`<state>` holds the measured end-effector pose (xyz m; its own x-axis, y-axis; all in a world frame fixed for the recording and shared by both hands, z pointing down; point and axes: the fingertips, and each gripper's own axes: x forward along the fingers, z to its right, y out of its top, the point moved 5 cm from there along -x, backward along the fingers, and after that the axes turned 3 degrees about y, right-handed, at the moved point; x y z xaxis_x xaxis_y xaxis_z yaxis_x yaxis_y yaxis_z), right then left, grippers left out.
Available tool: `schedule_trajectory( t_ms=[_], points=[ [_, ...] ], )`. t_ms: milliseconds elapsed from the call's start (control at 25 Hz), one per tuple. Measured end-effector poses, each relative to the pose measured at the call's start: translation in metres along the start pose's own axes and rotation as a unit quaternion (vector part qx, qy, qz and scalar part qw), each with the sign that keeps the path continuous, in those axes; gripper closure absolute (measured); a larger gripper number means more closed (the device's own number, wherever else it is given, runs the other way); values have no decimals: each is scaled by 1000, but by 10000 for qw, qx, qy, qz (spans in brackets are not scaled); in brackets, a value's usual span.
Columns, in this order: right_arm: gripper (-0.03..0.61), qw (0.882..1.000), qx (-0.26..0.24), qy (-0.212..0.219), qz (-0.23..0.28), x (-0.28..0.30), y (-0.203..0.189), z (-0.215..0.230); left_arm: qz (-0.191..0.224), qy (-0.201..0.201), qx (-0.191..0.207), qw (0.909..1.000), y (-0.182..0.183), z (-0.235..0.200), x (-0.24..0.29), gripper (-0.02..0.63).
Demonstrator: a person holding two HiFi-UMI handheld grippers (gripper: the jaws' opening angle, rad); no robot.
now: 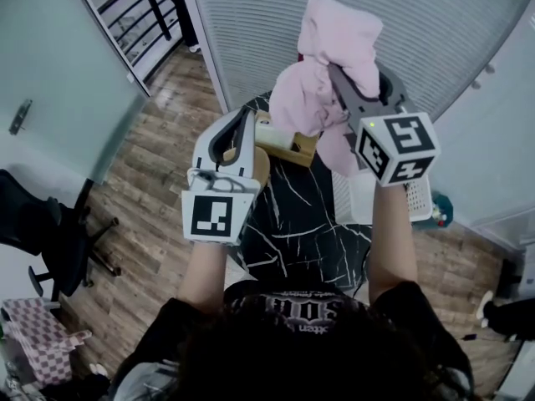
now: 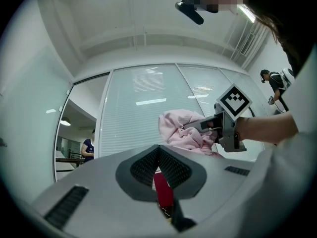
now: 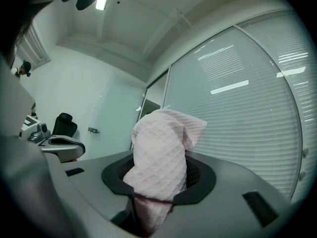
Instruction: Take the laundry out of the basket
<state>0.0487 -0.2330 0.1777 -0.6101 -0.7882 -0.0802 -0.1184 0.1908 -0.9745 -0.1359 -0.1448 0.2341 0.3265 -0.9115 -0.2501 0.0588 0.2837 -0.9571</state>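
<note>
High over the black marble tabletop, your right tongs are clamped on a pink garment. It bunches up above the jaws and hangs beneath them, lifted clear of the white basket at the tabletop's right side. Your left tongs are raised just beside it, jaws pressed together with nothing between them, not touching the cloth.
</note>
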Motion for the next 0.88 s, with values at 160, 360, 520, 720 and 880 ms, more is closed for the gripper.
schedule_trajectory(
  t_ms=[160,360,520,720,880],
  points=[
    [408,9998,46,52,181,7,12,-14,47,52,38,10000,3,-14,-4,615],
    [408,9995,-35,98,310,14,17,-34,55,40,23,10000,3,-27,-10,615],
    [408,9995,-1,91,310,17,9,-52,35,42,10,10000,-2,-36,-16,615],
    [408,9996,37,35,291,16,2,-64,3,0,-44,10000,-3,-42,-19,615],
    [408,9996,78,95,258,16,-5,-75,-14,-46,-82,10000,-5,-43,-18,615]
  ],
)
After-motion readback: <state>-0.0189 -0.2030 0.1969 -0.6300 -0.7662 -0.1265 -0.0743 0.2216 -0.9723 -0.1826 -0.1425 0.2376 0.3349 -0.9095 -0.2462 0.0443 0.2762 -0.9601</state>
